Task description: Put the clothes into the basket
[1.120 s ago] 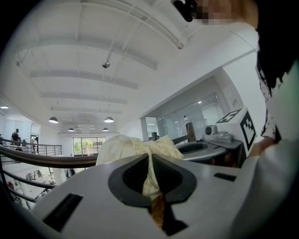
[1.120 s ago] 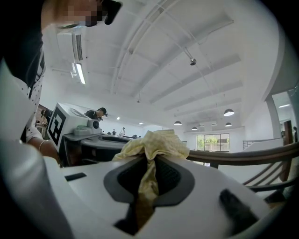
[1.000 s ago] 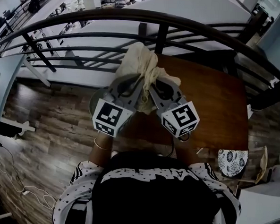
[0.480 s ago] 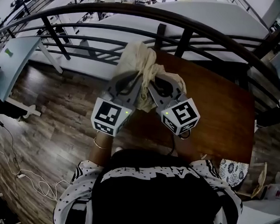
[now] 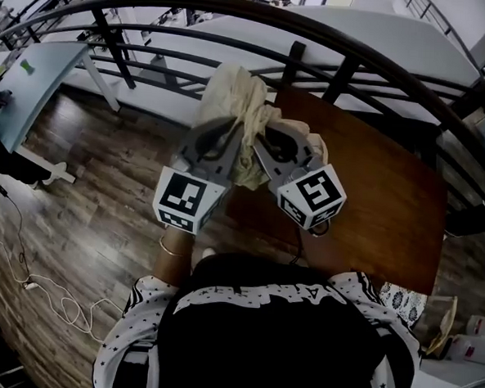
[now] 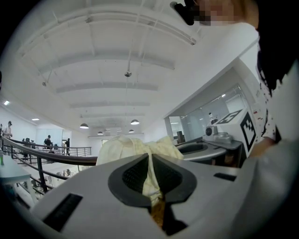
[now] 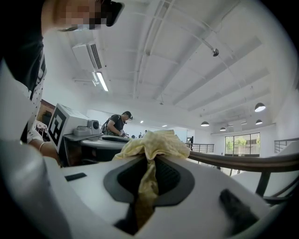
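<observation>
A cream-yellow cloth (image 5: 240, 107) is bunched up and carried in the air between both grippers, in front of the person's chest. The left gripper (image 5: 230, 135) is shut on the cloth; in the left gripper view the fabric (image 6: 135, 147) is pinched between the dark pads. The right gripper (image 5: 266, 137) is shut on the same cloth, whose yellow fold (image 7: 154, 144) is squeezed between its pads in the right gripper view. Both grippers point level, side by side. No basket shows in any view.
A brown wooden table (image 5: 373, 197) lies below and right of the grippers. A dark curved railing (image 5: 236, 25) runs across ahead, with a lower floor beyond. Wood floor (image 5: 87, 196) with white cables (image 5: 24, 282) is at left. A patterned dish (image 5: 400, 301) sits at lower right.
The person has turned with the cloth held in both grippers: the table and railing have shifted right in the head view, and more wood floor shows at left. Both grips are unchanged.
</observation>
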